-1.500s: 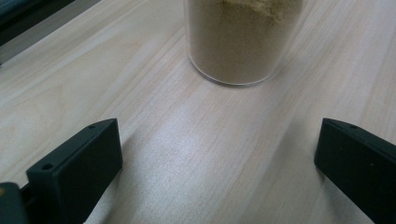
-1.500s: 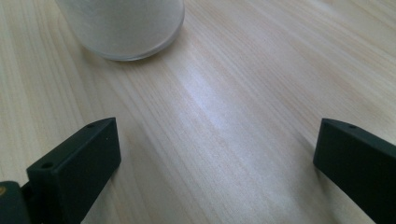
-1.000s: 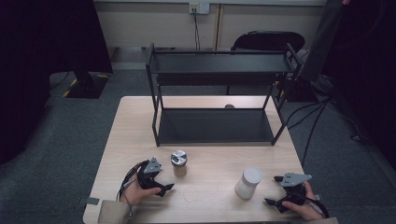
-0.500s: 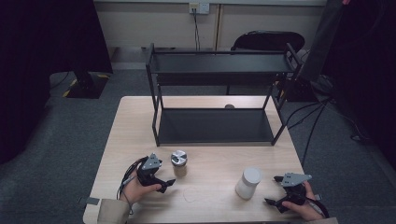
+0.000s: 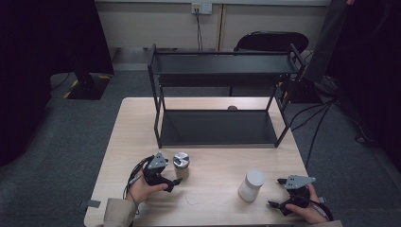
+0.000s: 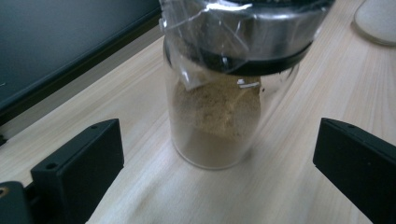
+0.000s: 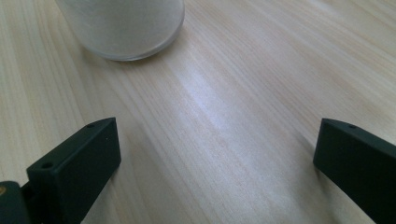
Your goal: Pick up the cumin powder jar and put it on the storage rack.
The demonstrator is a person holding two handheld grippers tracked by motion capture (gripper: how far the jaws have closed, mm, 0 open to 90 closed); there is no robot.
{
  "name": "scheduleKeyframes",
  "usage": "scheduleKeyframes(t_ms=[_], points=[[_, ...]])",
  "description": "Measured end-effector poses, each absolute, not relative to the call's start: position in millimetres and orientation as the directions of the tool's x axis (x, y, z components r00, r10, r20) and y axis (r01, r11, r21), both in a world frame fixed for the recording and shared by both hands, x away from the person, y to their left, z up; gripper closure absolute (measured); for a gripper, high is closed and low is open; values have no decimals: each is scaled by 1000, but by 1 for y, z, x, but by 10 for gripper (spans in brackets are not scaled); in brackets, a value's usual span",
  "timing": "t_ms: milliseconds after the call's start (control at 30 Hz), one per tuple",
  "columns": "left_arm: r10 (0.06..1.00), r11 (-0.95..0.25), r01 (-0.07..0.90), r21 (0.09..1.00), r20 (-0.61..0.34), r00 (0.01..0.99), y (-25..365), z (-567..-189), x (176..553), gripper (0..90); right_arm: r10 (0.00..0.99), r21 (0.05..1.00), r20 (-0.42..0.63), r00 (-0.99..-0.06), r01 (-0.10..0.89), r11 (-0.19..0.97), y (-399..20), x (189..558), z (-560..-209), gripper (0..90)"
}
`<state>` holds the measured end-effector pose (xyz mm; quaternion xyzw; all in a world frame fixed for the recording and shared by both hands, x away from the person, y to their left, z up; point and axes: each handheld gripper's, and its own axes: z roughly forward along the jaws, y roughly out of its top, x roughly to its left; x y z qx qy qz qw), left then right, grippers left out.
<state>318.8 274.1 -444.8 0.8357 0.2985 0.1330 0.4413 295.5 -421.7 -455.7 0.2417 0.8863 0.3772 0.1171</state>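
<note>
Left gripper [image 5: 176, 181] is sitting farther forward than half a second ago, now just beside the glass jar [image 5: 181, 164]; right gripper [image 5: 274, 206] and white jar [image 5: 251, 185] are lying as they did then.

Left gripper view: jaws are standing wide apart, released, and the glass jar [image 6: 224, 93] is standing upright on the table [image 6: 299, 140] just ahead of the gap between them, not touched by either jaw. The jar is holding tan powder under a plastic-wrapped lid.

Right gripper view: jaws are likewise spread and holding nothing; the white jar [image 7: 123, 28] is standing ahead and off to the left of the gap, bare wood between.

High view: both hands are working at the near table edge [image 5: 189, 208]. Open wood is lying between the two jars. Beyond them the black two-tier rack [image 5: 220, 125] is taking up the far half of the table; its lower shelf front is well apart from the glass jar.
</note>
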Motion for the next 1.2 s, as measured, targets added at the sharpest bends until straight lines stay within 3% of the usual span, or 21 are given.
scheduleKeyframes(t_ms=[800, 1200], points=[[624, -393, 398, 829, -78, 777, 261, -456, 332, 8, 517, 725, -25, -856, 340, 599, -422, 295, -456, 0], [612, -409, 385, 828, -64, 789, 256, -459, 338, 110, 517, 725, -25, -856, 340, 599, -422, 295, -456, 0]])
